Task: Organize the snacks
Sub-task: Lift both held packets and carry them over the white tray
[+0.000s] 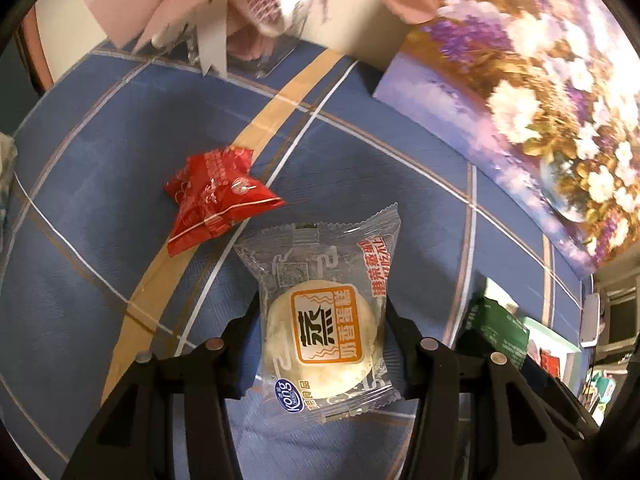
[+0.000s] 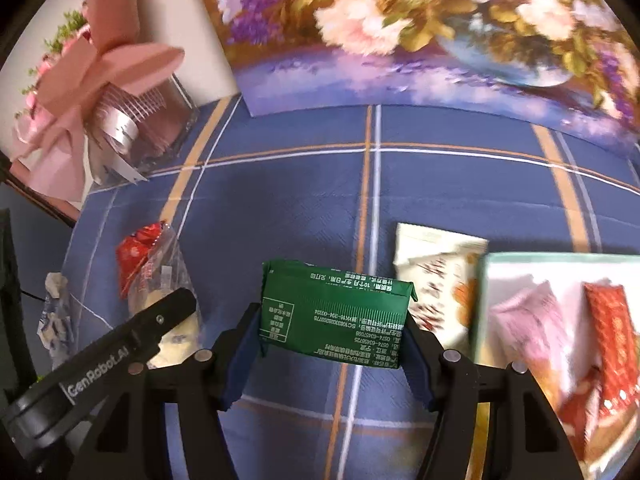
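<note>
Left claw: my left gripper (image 1: 322, 320) is closed on the clear-wrapped round pale steamed cake with an orange label (image 1: 322, 330), one black finger (image 1: 240, 328) against each side of the packet.
Right claw: my right gripper (image 2: 334, 334) clamps the green rectangular foil snack packet with white print (image 2: 334, 316) between its blue-padded fingers (image 2: 246, 344); the packet is tilted, its left end higher.
Table: a blue cloth with orange and white grid lines (image 2: 280, 208) lies under both claws.
Red snack: a crinkled red foil packet (image 1: 218, 196) lies on the cloth just beyond the cake's upper-left corner, apart from it.
Tray: a white tray with a pale green rim (image 2: 486, 304) sits at my right claw's right side and holds a pink packet (image 2: 528, 320) and a red-orange packet (image 2: 612, 340).
Cream packet: a cream printed pouch (image 2: 436, 280) lies between the green packet and the tray's left rim, which covers its right edge.
Far edge: a flower painting on canvas (image 2: 400, 40) stands along the back of the cloth, and a pink ribboned bouquet in a clear box (image 2: 100, 112) fills the back-left corner.
Open room: bare cloth spans the middle ground between the green packet and the painting.
</note>
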{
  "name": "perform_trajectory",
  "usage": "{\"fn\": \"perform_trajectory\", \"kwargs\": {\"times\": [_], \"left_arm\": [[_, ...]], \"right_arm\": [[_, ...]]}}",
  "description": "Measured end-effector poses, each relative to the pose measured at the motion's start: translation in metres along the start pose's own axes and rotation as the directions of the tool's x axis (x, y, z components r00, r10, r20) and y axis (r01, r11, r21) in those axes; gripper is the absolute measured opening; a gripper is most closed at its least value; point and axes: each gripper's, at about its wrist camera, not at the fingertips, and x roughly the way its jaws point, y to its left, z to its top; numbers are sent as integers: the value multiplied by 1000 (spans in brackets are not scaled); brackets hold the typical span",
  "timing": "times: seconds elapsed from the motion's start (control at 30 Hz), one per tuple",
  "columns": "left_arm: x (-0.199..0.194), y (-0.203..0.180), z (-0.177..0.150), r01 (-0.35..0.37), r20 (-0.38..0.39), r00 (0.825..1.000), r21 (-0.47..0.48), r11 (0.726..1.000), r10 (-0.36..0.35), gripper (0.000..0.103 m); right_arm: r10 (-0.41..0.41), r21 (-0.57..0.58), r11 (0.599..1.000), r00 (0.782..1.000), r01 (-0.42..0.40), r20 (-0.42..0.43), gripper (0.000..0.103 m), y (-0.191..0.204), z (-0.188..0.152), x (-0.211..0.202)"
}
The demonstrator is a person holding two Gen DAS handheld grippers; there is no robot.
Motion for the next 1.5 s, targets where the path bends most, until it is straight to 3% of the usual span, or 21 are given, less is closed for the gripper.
{"fn": "perform_trajectory", "kwargs": {"times": [0.43, 0.77, 1.03, 1.13, 1.33, 1.5], "left_arm": [[-61, -62, -29, -22, 56, 998, 146, 989, 14, 53], [-73, -146, -61, 5, 36, 999, 293, 956, -16, 53], [-60, -216, -89, 42, -19, 999, 425, 904, -37, 54], [-47, -237, -97, 31, -49, 999, 467, 884, -10, 54], [-19, -270, -104, 24, -84, 996, 507, 862, 22, 54], [9, -284, -100, 12, -111, 993, 500, 866, 50, 54]], "right_arm": [[-74, 145, 987, 997, 68, 37, 67, -60, -29, -80], [-108, 312, 946, 992, 83, 62, 67, -141, -50, -118], [-227, 428, 884, 973, 187, 43, 67, -217, -59, -132], [-260, 450, 864, 965, 226, 15, 67, -240, -63, -129], [-234, 484, 850, 972, 209, -9, 67, -271, -69, -115], [-222, 477, 856, 975, 202, -15, 67, -277, -65, -100]]}}
